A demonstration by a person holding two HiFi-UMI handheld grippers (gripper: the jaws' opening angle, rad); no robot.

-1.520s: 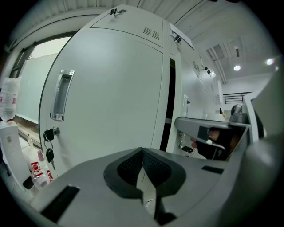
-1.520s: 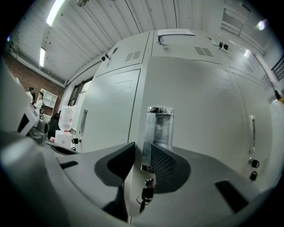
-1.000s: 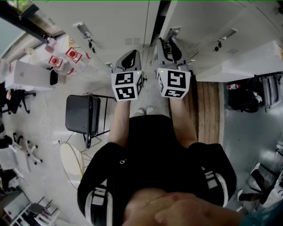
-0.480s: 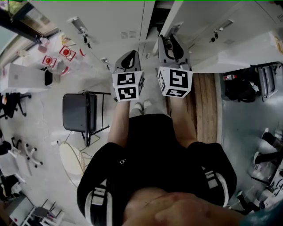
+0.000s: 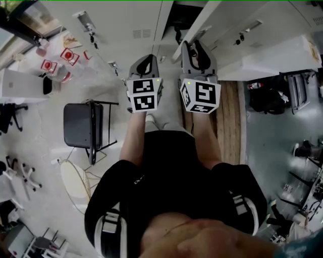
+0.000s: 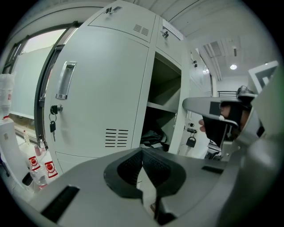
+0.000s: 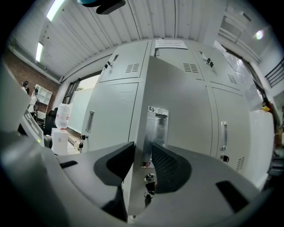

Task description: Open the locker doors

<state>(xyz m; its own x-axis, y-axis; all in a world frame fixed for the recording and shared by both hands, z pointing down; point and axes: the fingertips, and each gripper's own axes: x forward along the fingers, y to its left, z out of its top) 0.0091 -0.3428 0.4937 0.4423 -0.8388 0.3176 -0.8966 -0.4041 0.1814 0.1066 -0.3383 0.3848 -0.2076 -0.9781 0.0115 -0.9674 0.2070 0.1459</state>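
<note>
Two grippers: right gripper (image 7: 143, 149) is straddling the edge of the swung-out locker door (image 7: 177, 111) at twelve o'clock, jaws just easing apart, seemingly unpinching; left gripper (image 6: 143, 153) is idling, jaws together, empty; closed door (image 6: 102, 88) at its ten o'clock is likely needing gripping next.

Pale floor (image 5: 50, 146) w/ dark folding chair (image 5: 81, 126) left of jaws; wood-plank strip (image 5: 233, 121) to their right. Slatted ceiling (image 7: 146, 22) w/ strip light (image 7: 55, 9) above; window (image 6: 26, 80) far left.
</note>
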